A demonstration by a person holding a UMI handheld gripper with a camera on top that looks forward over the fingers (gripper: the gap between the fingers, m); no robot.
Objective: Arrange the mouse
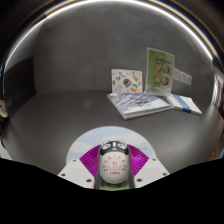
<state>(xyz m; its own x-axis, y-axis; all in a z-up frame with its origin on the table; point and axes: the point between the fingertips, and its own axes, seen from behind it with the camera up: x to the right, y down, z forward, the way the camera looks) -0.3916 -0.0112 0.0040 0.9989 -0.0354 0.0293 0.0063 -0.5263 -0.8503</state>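
Grey and matte, the table (60,115) ran back from the gripper to a plain grey wall, with a bright curved band of light arching high over the scene. On that surface the mouse (113,165) sat right at the near end, lodged between the two fingers of the gripper (113,168). It was a small, pale, rounded mouse with a darker patch and some red marking on its top, its rounded back pointing away toward the table's far side. The purple pads (90,160) pressed against its left and right flanks with no gap showing at either side, so the claw was clenched on the mouse. White finger parts flanked the pads on the outside.

Well beyond the fingers, across a bare stretch of table, lay a flat stack of booklets (140,104) with white and blue covers. Behind the stack, two printed cards (160,70) stood upright near the wall, one smaller with colourful drawings, one taller and greenish. Their print was too small to read.
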